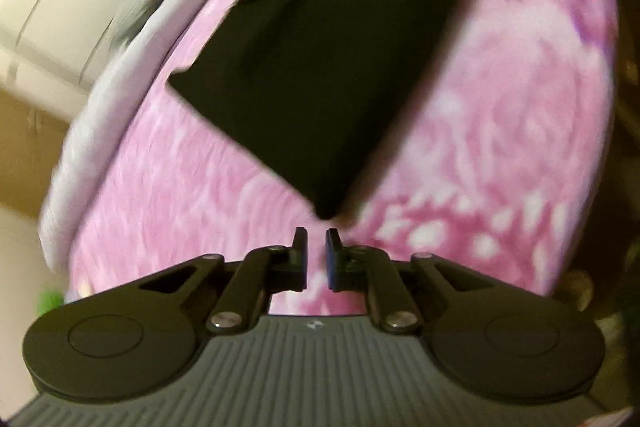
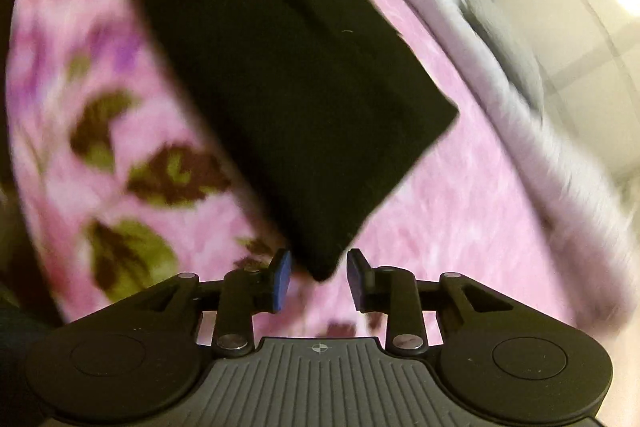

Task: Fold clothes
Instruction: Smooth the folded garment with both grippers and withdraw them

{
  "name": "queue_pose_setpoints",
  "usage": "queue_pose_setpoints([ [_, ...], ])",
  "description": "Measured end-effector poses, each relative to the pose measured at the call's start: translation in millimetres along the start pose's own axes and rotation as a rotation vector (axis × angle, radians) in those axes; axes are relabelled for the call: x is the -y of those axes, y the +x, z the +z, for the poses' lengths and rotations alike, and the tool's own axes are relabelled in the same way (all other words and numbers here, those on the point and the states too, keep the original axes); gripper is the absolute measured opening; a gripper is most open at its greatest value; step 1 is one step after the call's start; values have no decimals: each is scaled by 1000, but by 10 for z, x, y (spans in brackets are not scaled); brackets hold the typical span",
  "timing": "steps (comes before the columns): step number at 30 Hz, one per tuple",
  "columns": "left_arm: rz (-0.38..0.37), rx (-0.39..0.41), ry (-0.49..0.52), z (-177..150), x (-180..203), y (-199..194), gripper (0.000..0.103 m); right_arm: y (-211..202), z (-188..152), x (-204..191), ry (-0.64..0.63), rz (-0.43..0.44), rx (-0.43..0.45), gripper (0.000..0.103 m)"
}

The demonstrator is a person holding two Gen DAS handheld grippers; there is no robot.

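Careful: your right claw (image 2: 318,277) stands apart around the black garment (image 2: 280,87) corner, your left claw (image 1: 317,255) nearly together short of it, so a shallow bite slips off the pink blanket (image 2: 460,227).

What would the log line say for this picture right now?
task: fold clothes | black cloth flat on pink blanket | left gripper open, short of its corner | right gripper open around a corner

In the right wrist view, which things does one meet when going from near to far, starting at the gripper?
Right gripper → near corner of the black garment → pink floral blanket → light grey fluffy edge → pale wall.
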State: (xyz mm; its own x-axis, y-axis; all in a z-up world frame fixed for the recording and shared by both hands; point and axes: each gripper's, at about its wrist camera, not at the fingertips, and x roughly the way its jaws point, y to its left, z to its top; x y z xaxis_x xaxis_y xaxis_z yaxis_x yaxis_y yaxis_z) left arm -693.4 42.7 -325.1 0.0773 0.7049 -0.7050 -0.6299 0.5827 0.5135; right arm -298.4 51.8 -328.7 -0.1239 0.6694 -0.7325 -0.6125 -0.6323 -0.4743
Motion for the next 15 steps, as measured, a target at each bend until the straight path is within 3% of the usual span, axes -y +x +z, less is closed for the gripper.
queue_pose_setpoints([
  [3, -56, 74, -256, 194, -242, -145, 9, -141, 172, 327, 320, 66, 95, 30],
  [7, -196, 211, -436, 745, -122, 161, 10, 264, 560, 452, 603, 246, 195, 30],
  [9, -253, 245, -478, 985, -2, 370, 10, 585, 746, 385, 649, 313, 196, 30],
  [12, -270, 211, -419, 1203, 248, 690, 10, 885, 889, 229, 605, 342, 179, 30],
  [14, -183, 179, -334, 1186, 369, 808, 10, 972, 877, 42, 493, 274, 163, 30],
  [15, -144, 161, -341, 1120, 324, 839, 10, 987, 833, 48, 461, 222, 156, 30],
])
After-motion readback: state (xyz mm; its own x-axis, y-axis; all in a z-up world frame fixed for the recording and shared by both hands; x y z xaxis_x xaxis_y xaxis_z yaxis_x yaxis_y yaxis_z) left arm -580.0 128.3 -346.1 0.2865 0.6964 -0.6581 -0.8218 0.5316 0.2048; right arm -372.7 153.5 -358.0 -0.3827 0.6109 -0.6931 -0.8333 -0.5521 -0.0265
